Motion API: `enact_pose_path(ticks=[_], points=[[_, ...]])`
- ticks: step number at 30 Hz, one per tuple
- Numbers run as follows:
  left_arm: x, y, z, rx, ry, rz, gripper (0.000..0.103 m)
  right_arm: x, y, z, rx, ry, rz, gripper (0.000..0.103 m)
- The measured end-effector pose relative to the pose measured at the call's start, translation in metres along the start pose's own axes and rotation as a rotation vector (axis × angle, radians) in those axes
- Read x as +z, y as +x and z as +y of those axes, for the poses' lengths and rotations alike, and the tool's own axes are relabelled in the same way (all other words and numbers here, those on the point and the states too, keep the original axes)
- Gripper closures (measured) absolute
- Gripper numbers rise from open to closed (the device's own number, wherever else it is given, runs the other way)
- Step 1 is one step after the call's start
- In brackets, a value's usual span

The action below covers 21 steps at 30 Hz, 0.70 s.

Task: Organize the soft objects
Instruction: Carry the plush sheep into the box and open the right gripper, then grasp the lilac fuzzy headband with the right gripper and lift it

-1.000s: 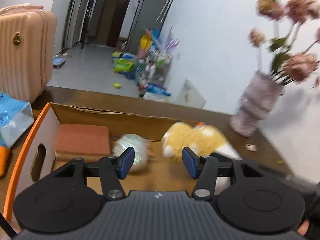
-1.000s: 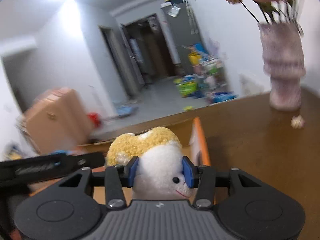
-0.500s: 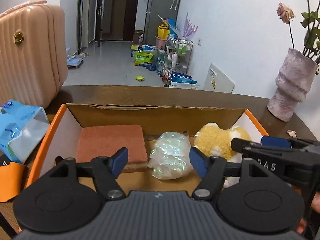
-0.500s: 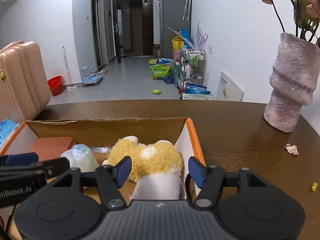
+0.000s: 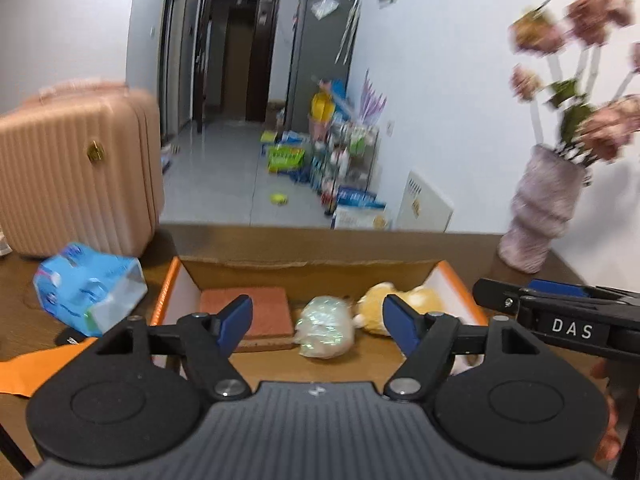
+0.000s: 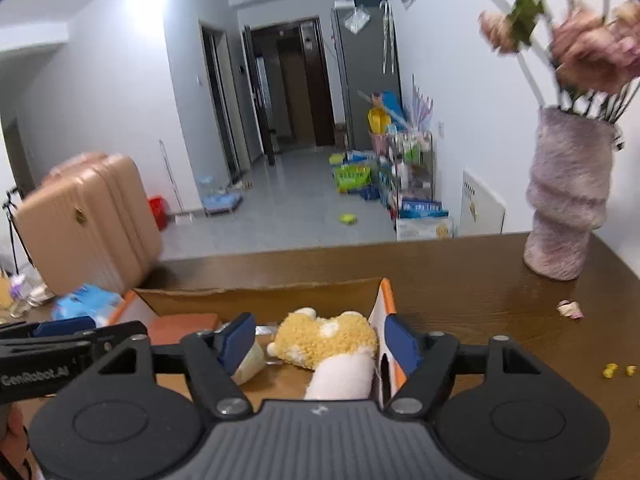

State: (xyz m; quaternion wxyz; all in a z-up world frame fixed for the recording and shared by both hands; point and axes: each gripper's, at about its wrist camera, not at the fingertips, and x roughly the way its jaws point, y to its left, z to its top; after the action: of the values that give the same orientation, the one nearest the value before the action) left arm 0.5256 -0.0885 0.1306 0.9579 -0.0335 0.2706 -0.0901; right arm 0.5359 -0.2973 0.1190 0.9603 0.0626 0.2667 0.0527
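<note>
The left tongs (image 5: pixel 318 322) stood spread with nothing between the blue pads, their jaws having just been opening; the right tongs (image 6: pixel 318 344) were likewise spread and had just been opening, pinching nothing. Just ahead of both lay the orange-edged open cardboard box (image 5: pixel 308 270) on the brown wooden tabletop (image 6: pixel 480 280). Inside it, ahead of the left tongs from left to right, lay a flat reddish-brown sponge block (image 5: pixel 262 308), a crinkled iridescent plastic-wrapped bundle (image 5: pixel 324 328) and a fuzzy yellow-and-white plush toy (image 6: pixel 324 340), the plush beneath the right tongs. The right tongs' side read "DAS" in the left view; the left tongs' side read "GenRobot.AI". Left of the box lay a blue-and-white plastic package (image 5: pixel 88 288). Farther right stood a ribbed pale purple vase (image 6: pixel 568 200).
</note>
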Motion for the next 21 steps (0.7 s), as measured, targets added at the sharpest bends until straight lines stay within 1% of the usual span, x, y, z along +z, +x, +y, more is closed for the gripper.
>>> enact_pose_path(ticks=[2, 3, 5, 7, 11, 12, 15, 17, 18, 20, 21], points=[[-0.008, -0.027, -0.005, -0.027, 0.014, -0.036, 0.022, -0.003, -0.027, -0.003, 0.015, 0.004, -0.032, 0.029], [-0.015, -0.041, -0.008, -0.033, 0.019, -0.046, 0.022, -0.005, -0.039, -0.005, 0.023, 0.005, -0.047, 0.027], [-0.033, -0.067, -0.013, -0.037, 0.035, -0.064, 0.022, -0.017, -0.066, -0.007, 0.045, -0.007, -0.087, 0.019], [-0.054, -0.094, -0.018, -0.044, 0.060, -0.081, 0.022, -0.035, -0.091, -0.010, 0.075, -0.036, -0.118, 0.018], [-0.101, -0.152, -0.022, -0.062, 0.107, -0.144, 0.016, -0.080, -0.136, -0.010, 0.132, -0.107, -0.136, 0.018], [-0.117, -0.168, -0.021, -0.061, 0.111, -0.162, 0.014, -0.096, -0.149, -0.009, 0.151, -0.129, -0.144, 0.018], [-0.158, -0.204, -0.017, -0.034, 0.124, -0.187, 0.014, -0.141, -0.177, -0.009, 0.190, -0.170, -0.162, 0.017], [-0.184, -0.224, -0.014, -0.005, 0.115, -0.185, 0.014, -0.169, -0.194, -0.010, 0.206, -0.182, -0.160, 0.017], [-0.197, -0.233, -0.012, 0.003, 0.094, -0.182, 0.014, -0.182, -0.200, -0.010, 0.203, -0.179, -0.155, 0.017], [-0.217, -0.247, -0.008, -0.004, 0.062, -0.150, 0.014, -0.211, -0.215, -0.009, 0.199, -0.180, -0.136, 0.016], [-0.225, -0.250, -0.008, -0.002, 0.061, -0.131, 0.014, -0.225, -0.221, -0.009, 0.211, -0.171, -0.126, 0.016]])
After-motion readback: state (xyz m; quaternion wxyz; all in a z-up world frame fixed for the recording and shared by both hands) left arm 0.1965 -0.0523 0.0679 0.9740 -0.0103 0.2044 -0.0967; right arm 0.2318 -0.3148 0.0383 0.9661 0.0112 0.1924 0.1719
